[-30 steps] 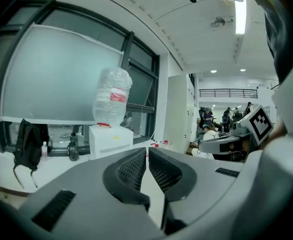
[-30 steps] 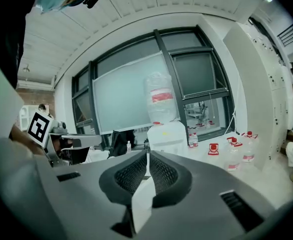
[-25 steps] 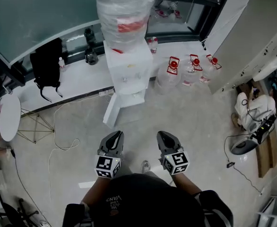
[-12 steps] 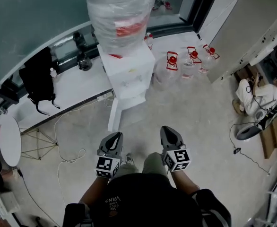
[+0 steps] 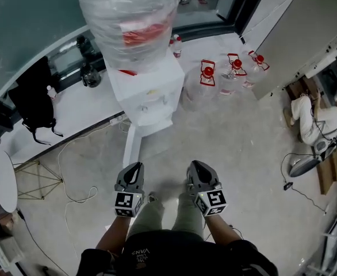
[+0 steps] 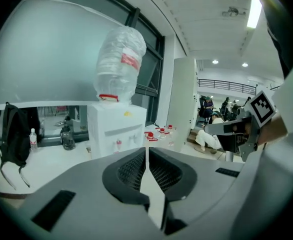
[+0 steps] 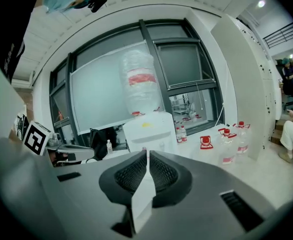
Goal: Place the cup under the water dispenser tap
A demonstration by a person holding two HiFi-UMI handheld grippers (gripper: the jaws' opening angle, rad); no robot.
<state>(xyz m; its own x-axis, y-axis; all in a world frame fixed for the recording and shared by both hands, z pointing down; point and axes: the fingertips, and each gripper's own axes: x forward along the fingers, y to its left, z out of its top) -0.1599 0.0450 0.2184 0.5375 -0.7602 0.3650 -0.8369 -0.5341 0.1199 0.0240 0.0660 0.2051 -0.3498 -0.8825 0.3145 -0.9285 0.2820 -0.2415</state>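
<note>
The white water dispenser with a plastic-wrapped bottle on top stands ahead of me on the floor. Its taps show small in the left gripper view, and the dispenser also shows in the right gripper view. No cup is in any view. My left gripper and right gripper are held side by side in front of my body and point at the dispenser from some way off. Both have their jaws together with nothing between them.
Several large water bottles with red caps stand on the floor right of the dispenser. A black backpack and a dark jug sit on the white ledge at the left. A white cable trails on the floor. A person sits at the far right.
The dispenser has grown larger and shifted left in the head view as I came closer. Both grippers stayed shut and side by side, now a little lower.
</note>
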